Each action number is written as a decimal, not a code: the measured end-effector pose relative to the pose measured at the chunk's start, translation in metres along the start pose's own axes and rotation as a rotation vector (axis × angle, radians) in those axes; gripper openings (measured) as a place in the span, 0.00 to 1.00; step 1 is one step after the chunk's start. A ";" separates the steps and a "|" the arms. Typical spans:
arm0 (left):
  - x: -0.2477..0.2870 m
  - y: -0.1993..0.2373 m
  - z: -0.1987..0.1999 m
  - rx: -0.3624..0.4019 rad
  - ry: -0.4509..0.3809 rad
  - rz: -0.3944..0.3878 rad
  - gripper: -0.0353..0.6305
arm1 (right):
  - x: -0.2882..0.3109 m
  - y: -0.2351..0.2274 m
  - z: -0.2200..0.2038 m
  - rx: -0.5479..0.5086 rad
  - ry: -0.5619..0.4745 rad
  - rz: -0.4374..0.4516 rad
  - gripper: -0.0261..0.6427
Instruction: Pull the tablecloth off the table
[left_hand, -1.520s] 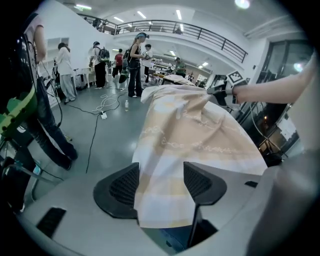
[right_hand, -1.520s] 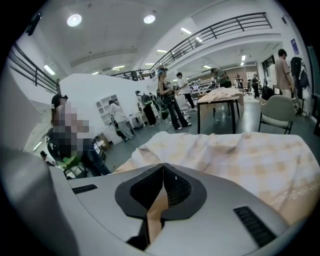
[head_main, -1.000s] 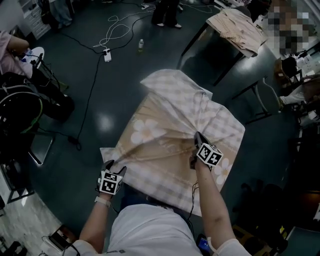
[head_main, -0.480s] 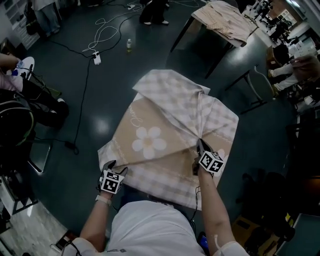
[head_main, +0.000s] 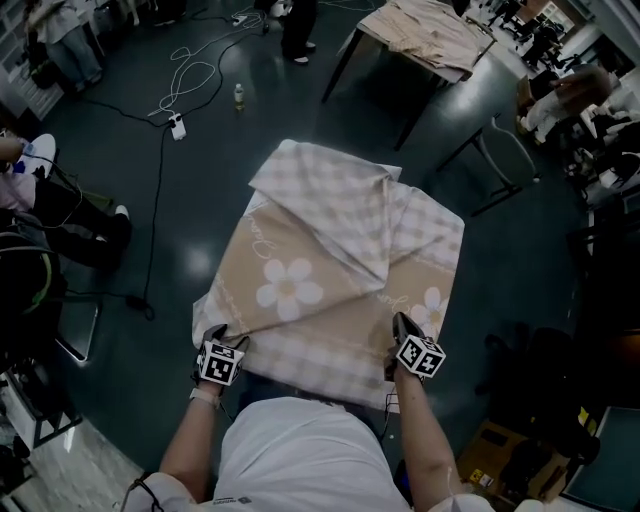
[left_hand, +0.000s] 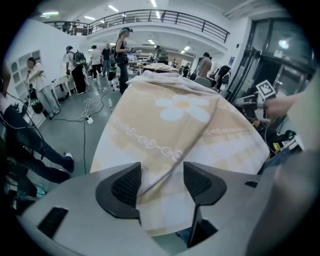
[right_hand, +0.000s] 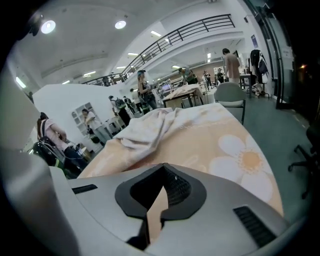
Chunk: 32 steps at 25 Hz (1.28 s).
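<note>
Across the head view spreads a dark floor (head_main: 200, 170). At the centre lies the tablecloth (head_main: 300, 290) — beige with white flowers and a checked border — draped over its table so that none of the top shows. The far part, toward 12 o'clock, is folded back over itself in loose creases. At 1 o'clock from it stands another table (head_main: 500, 88) carrying a pale cloth, with a chair (head_main: 505, 150) just beside it. At 5 o'clock on the tablecloth, the right gripper (head_main: 400, 325) has its jaws clamped together on a pinched fold of the fabric, close to the near edge. At 7 o'clock the left gripper (head_main: 228, 338) is spread wide at the near corner — the hem runs between its pads, which do not squeeze it. At 11 o'clock a white cable (head_main: 195, 65) loops over the floor, with a small bottle (head_main: 238, 97) near it.
</note>
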<state>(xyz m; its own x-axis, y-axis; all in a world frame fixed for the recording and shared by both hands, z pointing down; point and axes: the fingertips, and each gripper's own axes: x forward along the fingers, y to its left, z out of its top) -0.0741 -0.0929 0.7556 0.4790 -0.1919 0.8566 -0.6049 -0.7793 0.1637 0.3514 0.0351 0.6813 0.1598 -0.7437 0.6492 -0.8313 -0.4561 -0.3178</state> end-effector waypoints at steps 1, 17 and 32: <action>-0.001 0.001 0.001 0.006 0.005 0.006 0.44 | -0.011 -0.013 -0.012 0.002 0.010 -0.018 0.08; -0.001 0.010 0.003 -0.017 0.047 0.014 0.34 | -0.006 -0.012 0.006 -0.076 0.000 -0.014 0.08; -0.001 0.013 0.005 -0.105 0.105 -0.095 0.21 | 0.156 0.250 0.158 -0.455 -0.039 0.379 0.09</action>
<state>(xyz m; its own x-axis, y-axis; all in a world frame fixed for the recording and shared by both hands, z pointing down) -0.0791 -0.1059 0.7543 0.4713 -0.0525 0.8804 -0.6257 -0.7235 0.2918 0.2529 -0.2724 0.5937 -0.1801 -0.8350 0.5199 -0.9776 0.0933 -0.1888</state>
